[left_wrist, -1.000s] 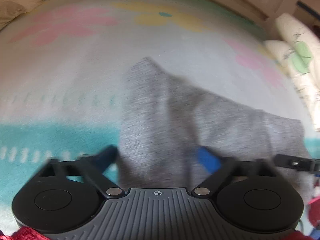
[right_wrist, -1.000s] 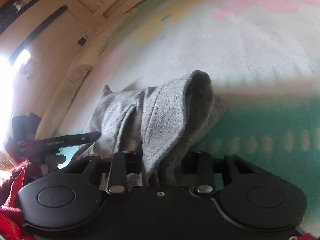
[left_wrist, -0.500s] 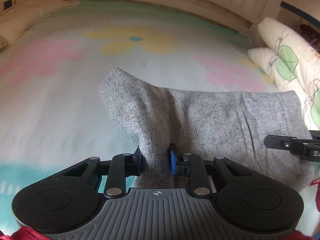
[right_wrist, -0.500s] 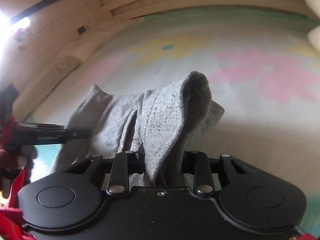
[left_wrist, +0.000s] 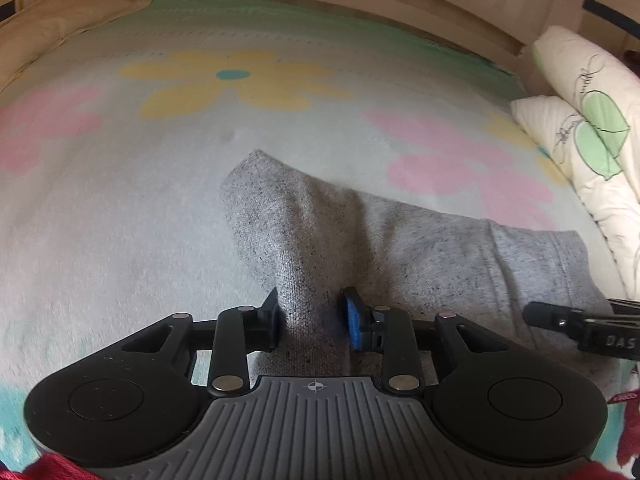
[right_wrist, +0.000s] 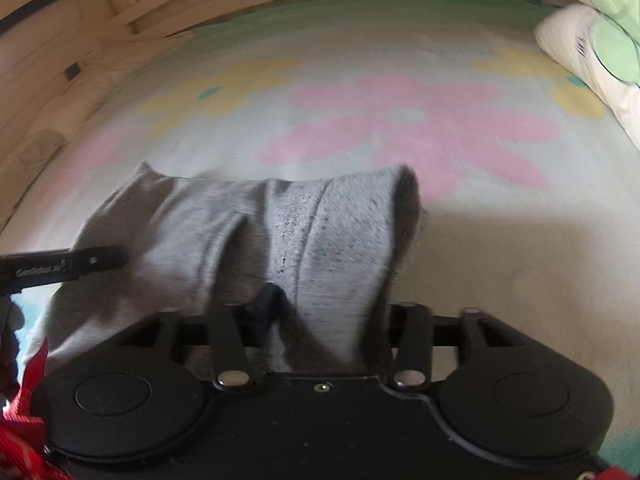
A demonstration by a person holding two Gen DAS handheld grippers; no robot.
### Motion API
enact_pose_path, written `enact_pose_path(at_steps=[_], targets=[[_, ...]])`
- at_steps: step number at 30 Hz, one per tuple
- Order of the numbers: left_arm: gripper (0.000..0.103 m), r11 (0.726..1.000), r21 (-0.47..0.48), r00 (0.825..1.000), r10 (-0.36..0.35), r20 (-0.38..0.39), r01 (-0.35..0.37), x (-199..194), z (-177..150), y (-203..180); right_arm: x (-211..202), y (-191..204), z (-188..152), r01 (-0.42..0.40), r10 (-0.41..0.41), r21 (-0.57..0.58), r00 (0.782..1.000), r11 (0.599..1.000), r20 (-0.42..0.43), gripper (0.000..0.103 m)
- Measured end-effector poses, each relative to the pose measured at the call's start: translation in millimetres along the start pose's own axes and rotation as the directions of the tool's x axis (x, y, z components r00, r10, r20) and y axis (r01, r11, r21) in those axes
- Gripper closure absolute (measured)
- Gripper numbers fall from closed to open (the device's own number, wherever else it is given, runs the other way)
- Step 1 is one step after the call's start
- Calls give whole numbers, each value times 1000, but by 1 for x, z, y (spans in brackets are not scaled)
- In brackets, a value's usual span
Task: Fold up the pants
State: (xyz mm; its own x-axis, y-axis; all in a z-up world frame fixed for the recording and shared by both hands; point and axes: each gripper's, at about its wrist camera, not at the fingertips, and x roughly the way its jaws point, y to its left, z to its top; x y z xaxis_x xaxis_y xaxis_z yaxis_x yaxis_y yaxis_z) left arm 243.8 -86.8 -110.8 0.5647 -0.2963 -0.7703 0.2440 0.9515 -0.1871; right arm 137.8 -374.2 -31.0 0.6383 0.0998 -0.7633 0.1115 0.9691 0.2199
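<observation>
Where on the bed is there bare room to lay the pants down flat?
The blanket is bare ahead of the gray pants, from the yellow flower across to the pink flower, and off to the left. It is crowded on the right, where the pillows border the pants.

Speckled grey pants [left_wrist: 400, 240] on a pale blanket [left_wrist: 120, 220] (pink, yellow flowers).
</observation>
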Motion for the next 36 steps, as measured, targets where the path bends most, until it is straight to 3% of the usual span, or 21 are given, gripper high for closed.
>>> enact_pose_path(at_steps=[8,12,14,16,19,22,24,26,30,32,36], targets=[[69,999,-34,999,34,28,-33,-36,-7,22,-25,-4,5,41,-42,19,998,999,52,41],[70,997,22,994,77,72,-79,-65,-13,24,-46,-6,2,56,-58,20,992,998,114,41],[70,996,39,993,76,91,-80,-75,-16,18,-57,-2,-1,36,-35,-7,990,999,140,47],[70,996,62,992,62,105,-69,-83,-21,7,-66,9,-5,3,3,-44,990,999,140,66],[70,988,142,991,46,128,-64,-90,-36,-6,-74,26,-14,-37,52,-122,991,992,123,67],[70,980,191,994,37,100,-56,-79,-46,-17,-73,41,-24,-30,46,-190,996,981,80,67],[69,983,175,998,41,43,-48,-65,-54,-13,-66,43,-30,-1,9,-208,999,978,38,67],[68,995,100,999,27,-19,-25,-52,-58,-2,-54,40,-36,36,-41,-205,999,978,-20,67],[68,1000,1,999,-23,-41,23,-52,-52,15,-50,30,-39,37,-43,-173,998,984,-34,71],[68,1000,-16,1000,-15,-22,15,-57,-51,16,-52,28,-37,39,-45,-165,998,986,-34,71],[69,998,36,997,46,66,-49,-65,-41,8,-59,30,-35,33,-33,-149,999,988,6,68]])
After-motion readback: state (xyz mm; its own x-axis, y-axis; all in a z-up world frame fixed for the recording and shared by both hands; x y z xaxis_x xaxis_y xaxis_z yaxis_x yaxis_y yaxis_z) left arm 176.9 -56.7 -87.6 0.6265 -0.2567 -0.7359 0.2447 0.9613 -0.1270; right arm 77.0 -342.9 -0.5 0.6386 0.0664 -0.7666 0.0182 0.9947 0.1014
